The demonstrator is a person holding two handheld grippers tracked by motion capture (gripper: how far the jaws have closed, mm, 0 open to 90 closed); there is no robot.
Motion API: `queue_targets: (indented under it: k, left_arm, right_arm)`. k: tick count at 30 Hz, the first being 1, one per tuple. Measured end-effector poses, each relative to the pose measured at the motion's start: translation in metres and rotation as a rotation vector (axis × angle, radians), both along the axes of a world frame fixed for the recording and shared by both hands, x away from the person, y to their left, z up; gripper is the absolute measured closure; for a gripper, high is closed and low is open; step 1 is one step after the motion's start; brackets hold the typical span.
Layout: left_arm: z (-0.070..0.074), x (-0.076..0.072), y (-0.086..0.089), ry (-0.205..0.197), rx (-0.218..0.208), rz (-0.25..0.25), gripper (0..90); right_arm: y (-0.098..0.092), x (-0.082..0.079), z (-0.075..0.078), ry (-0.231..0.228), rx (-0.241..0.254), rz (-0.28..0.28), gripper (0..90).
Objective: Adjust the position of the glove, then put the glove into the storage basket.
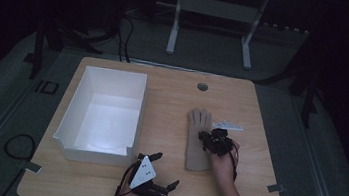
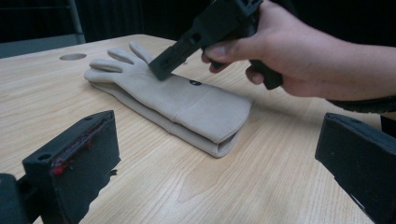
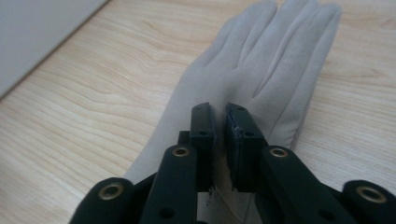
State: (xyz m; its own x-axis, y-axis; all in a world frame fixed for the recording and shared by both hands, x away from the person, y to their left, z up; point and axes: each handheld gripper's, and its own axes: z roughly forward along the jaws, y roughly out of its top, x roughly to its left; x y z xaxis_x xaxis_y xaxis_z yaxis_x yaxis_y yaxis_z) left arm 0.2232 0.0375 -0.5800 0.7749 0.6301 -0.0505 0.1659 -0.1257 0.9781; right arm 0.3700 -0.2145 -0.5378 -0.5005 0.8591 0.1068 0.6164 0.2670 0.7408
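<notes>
The right gripper [image 3: 219, 116] is down on the pale beige fabric glove [image 3: 252, 70], jaws drawn almost together with only a thin slit between them, tips at the palm just below the fingers. Whether any cloth is caught in that slit I cannot tell (from the right gripper view the gap looks bare). The glove lies flat on the light wooden table [image 1: 172, 102], right of centre, fingers pointing away from the person and cuff towards them. Out to the left, the left gripper [image 1: 154, 172] rests near the table's front edge with its jaws spread wide, nothing between them, just in front of the open white rectangular box [image 1: 78, 97]. A small pale flat piece [image 1: 228, 127] lies beside the glove's fingers.

The risk, as I judge it: jaws this narrow may skate over the smooth fabric or nip only the top layer, so a lift would drag the glove or let it slip free short of the box.
</notes>
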Motion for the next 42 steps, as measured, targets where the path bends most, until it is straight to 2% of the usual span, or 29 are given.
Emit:
queue_targets:
  k: [6,8,11,12,13,14,15,17,19,23,25,27,29,31,33,36,37,39,42]
  left_arm:
    - [0.000,0.002,0.001,0.021,-0.004,0.000,0.1]
    - [0.000,0.003,0.000,0.028,-0.008,-0.003,0.1]
    - [0.001,0.005,-0.001,0.041,0.015,-0.007,0.1]
    - [0.001,0.005,-0.001,0.041,0.015,-0.007,0.1]
    - [0.002,0.006,-0.005,0.024,0.044,-0.003,0.1]
    - [0.002,0.006,-0.005,0.024,0.044,-0.003,0.1]
    - [0.003,0.006,-0.006,0.026,0.048,-0.003,0.1]
    - [0.005,0.007,-0.008,0.031,0.053,-0.010,0.1]
    - [0.008,0.009,-0.010,0.040,0.065,-0.016,0.1]
    - [0.013,0.014,-0.016,0.055,0.098,-0.049,3.4]
    - [0.016,0.018,-0.021,0.060,0.113,-0.076,3.4]
    - [0.019,0.021,-0.028,0.070,0.137,-0.119,3.4]
    - [0.021,0.025,-0.034,0.078,0.155,-0.145,3.4]
    - [0.023,0.029,-0.039,0.085,0.159,-0.157,4.0]
    - [0.025,0.035,-0.043,0.092,0.157,-0.169,4.3]
    - [0.030,0.042,-0.051,0.091,0.165,-0.178,6.0]
    - [0.031,0.044,-0.054,0.082,0.179,-0.185,6.7]
    - [0.033,0.048,-0.059,0.074,0.183,-0.228,7.2]
    - [0.036,0.055,-0.066,0.068,0.203,-0.264,13.7]
  right_arm:
    - [-0.010,-0.002,0.016,-0.040,0.029,0.028,48.0]
    - [-0.015,-0.003,0.021,-0.053,0.035,0.030,42.0]
    - [-0.022,-0.002,0.026,-0.051,0.044,0.042,29.6]
    - [-0.022,-0.002,0.026,-0.051,0.044,0.042,29.6]
    - [-0.025,-0.002,0.027,-0.044,0.049,0.059,25.3]
    - [-0.025,-0.002,0.027,-0.044,0.049,0.059,25.3]
    - [-0.033,-0.002,0.031,-0.035,0.080,0.088,19.5]
    - [-0.037,-0.002,0.033,-0.033,0.071,0.100,17.6]
    - [-0.042,-0.001,0.036,-0.043,0.084,0.107,17.3]
    - [-0.049,-0.001,0.041,-0.104,0.060,0.125,13.9]
    - [-0.052,-0.001,0.044,-0.113,0.069,0.132,13.9]
    - [-0.053,0.000,0.046,-0.098,0.062,0.134,13.8]
    - [-0.055,0.001,0.047,-0.087,0.074,0.134,12.3]
    - [-0.055,0.003,0.048,-0.080,0.077,0.124,11.1]
    - [-0.055,0.004,0.048,-0.076,0.103,0.131,11.1]
    - [-0.054,0.007,0.046,-0.068,0.095,0.134,11.0]
    - [-0.053,0.008,0.045,-0.062,0.095,0.136,12.6]
    - [-0.053,0.011,0.045,-0.066,0.091,0.126,16.9]
    - [-0.052,0.017,0.045,-0.069,0.088,0.111,25.2]
